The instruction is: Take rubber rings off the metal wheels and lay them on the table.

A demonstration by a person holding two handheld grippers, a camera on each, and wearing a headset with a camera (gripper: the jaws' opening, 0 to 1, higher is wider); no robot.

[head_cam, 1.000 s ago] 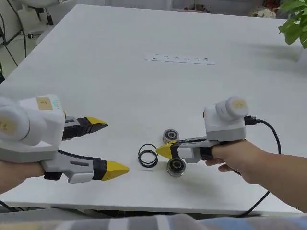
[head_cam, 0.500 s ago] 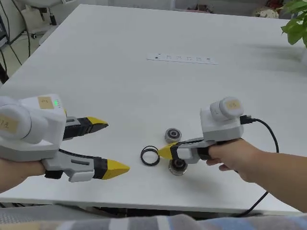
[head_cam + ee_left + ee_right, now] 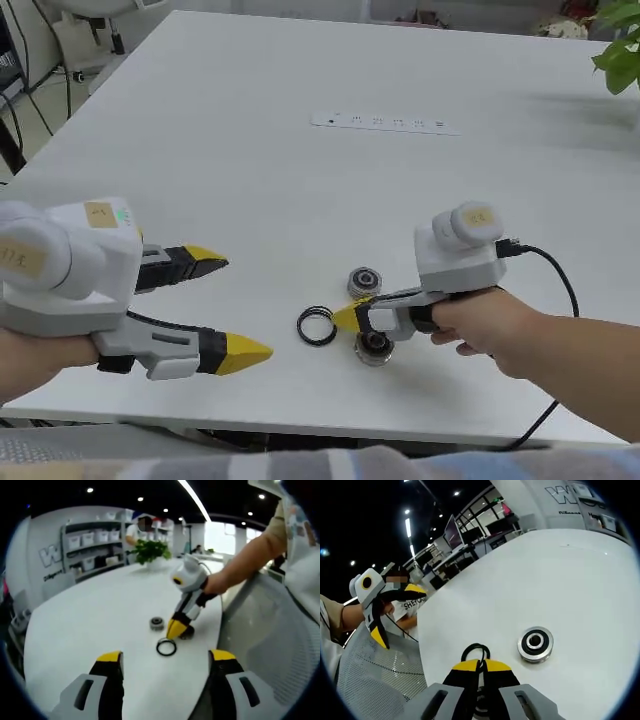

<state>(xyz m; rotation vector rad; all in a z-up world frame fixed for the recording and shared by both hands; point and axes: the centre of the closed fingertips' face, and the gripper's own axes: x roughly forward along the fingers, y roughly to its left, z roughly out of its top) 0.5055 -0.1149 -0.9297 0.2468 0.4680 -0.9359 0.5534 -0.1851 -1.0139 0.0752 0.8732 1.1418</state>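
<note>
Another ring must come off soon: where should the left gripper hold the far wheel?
Probably across its round outer edge, coming down from above. The far wheel lies flat on the table, hub up, so the open left gripper can straddle it.

shirt (image 3: 413,603): "SHEYCH", partly hidden | wall (image 3: 50,556): large "W"

Head view: bright, even overhead light; white table (image 3: 250,130) near washed out, low contrast. Shadows faint, soft-edged: smudge beside plant (image 3: 622,52), pale patch under right gripper (image 3: 345,318). Centre sharp. Gripper views: strong fisheye, table edge bowed, margins smeared and dim. Ceiling dark, small spot lamps (image 3: 90,489) plus light strip (image 3: 192,497) as sources; window (image 3: 220,535) blown out. Left gripper (image 3: 166,656) up close slightly soft
</note>
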